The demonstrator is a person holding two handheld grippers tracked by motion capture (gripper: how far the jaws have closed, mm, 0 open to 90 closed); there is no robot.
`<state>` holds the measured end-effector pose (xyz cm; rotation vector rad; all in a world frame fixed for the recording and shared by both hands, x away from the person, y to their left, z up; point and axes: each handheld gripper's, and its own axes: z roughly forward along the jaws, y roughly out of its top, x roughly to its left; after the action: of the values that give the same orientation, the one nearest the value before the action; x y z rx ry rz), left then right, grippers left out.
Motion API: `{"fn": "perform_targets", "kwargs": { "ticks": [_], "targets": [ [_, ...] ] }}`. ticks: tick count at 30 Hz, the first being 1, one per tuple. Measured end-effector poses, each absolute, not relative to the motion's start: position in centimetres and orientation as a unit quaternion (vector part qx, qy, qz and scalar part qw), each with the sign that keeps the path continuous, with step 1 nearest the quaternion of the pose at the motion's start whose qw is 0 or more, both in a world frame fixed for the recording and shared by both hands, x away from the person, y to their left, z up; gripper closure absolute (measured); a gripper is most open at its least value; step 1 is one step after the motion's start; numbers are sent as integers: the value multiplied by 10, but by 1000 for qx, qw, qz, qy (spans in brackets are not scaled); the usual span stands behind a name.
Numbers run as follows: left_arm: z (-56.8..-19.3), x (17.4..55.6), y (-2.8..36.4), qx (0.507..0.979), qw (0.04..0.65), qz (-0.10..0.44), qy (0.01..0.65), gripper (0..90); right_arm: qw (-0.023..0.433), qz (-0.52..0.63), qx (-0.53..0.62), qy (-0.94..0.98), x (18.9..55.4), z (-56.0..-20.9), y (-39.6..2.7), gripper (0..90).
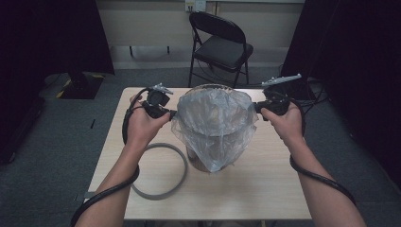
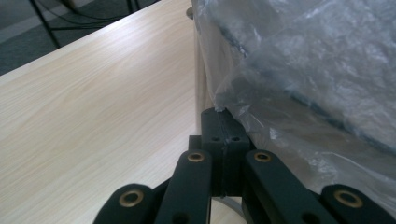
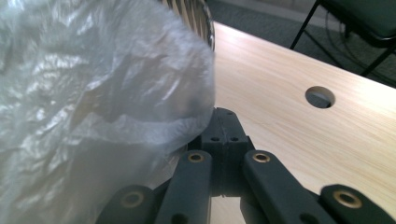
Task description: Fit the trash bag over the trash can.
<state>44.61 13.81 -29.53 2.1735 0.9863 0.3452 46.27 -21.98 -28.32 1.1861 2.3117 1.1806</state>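
A clear plastic bag is draped over a round bin in the middle of the table. My left gripper is at the bag's left edge and my right gripper at its right edge, both near the bin's rim. In the left gripper view the jaws are pressed together, with a fold of the bag caught at their tip. In the right gripper view the jaws are also together, and the bag's film lies over their tip.
A grey ring lies flat on the light wooden table, left of the bin and under my left forearm. The tabletop has a round hole. A black folding chair stands behind the table.
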Motion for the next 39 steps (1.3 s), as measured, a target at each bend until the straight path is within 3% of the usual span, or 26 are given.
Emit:
{"fn": "perform_targets", "kwargs": {
  "ticks": [7, 15, 17, 23, 31, 35, 39],
  "targets": [
    [-286, 441, 142, 837, 348, 164, 390, 900, 162, 405, 422, 795, 446, -276, -239, 900],
    [-288, 443, 142, 838, 348, 150, 394, 900, 161, 422, 428, 782, 447, -274, -247, 900],
    [-288, 442, 141, 841, 345, 148, 390, 900, 167, 422, 429, 781, 444, -273, -248, 785],
    [-284, 429, 137, 843, 343, 146, 389, 900, 181, 414, 425, 784, 428, -268, -254, 565],
    [-274, 420, 137, 839, 346, 155, 391, 900, 176, 430, 409, 786, 408, -257, -255, 428],
    [-272, 422, 139, 837, 351, 156, 389, 900, 171, 434, 405, 787, 414, -256, -240, 399],
    [-272, 426, 143, 837, 353, 158, 387, 900, 149, 443, 408, 784, 426, -258, -228, 438]
  ]
}}
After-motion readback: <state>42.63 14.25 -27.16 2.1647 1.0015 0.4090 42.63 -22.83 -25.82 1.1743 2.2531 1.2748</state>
